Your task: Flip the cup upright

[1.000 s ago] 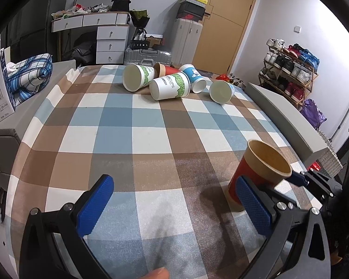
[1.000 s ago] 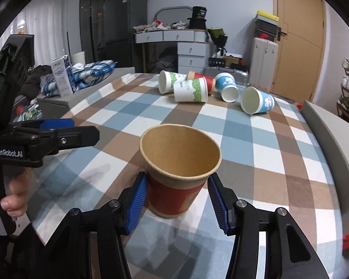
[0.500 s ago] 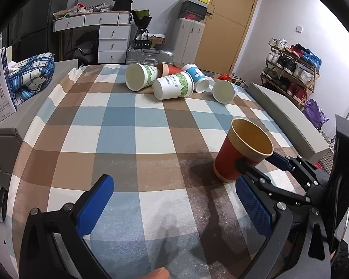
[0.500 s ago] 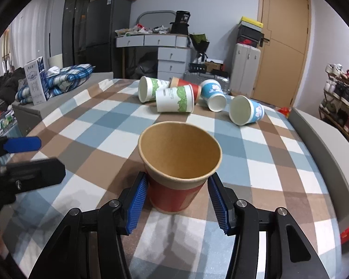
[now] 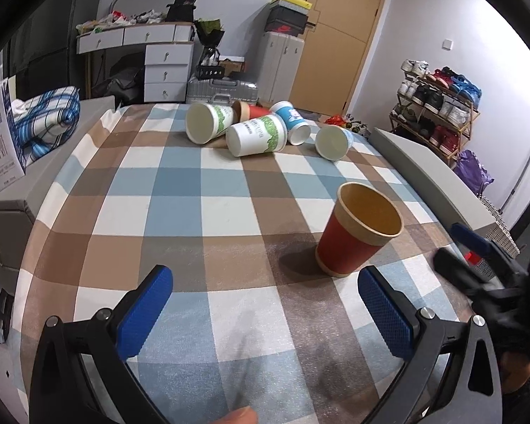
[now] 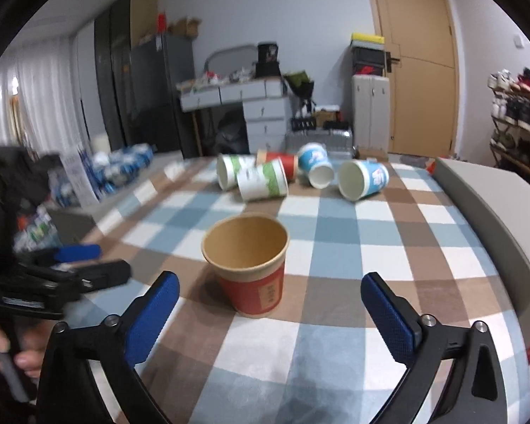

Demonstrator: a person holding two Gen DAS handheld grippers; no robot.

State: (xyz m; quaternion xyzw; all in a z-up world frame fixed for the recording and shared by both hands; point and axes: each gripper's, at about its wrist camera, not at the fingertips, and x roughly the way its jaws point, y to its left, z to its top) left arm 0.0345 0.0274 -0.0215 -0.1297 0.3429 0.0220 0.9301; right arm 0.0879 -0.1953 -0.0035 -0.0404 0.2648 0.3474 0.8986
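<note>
Your right tool [image 6: 270, 312] has just let go. Half a second ago its blue pads were squeezing the red cup [image 6: 251, 266]; now both pads [image 6: 152, 314] stand wide apart with nothing between them, and the tool has pulled back a little. The red cup stands on its own, mouth up, just ahead of the tool and a bit left of its middle, touching neither pad.

That means this cup is done. It is upright on the checked tabletop [image 6: 339, 243] and it looks steady.

Your left tool [image 5: 265, 311] is wide open too and holds nothing, as it did before. From its side, the red cup [image 5: 358, 235] sits ahead and to the right, near the right pad but not touching it.

Far ahead of both tools, five more cups [image 6: 302, 175] still lie on their sides in a loose bunch: two white ones with green print, one red, two blue and white. They are probably your next jobs.

Now the writing. The red cup has a small pale label with dark marks, too small to read. The nearer white and green cup [image 5: 256, 135] has a line of green letters, but they are blurry; I can't make them out. Off to the left of the left tool, a white box [image 5: 0, 137] shows big blue Chinese characters, maybe a milk carton.
</note>
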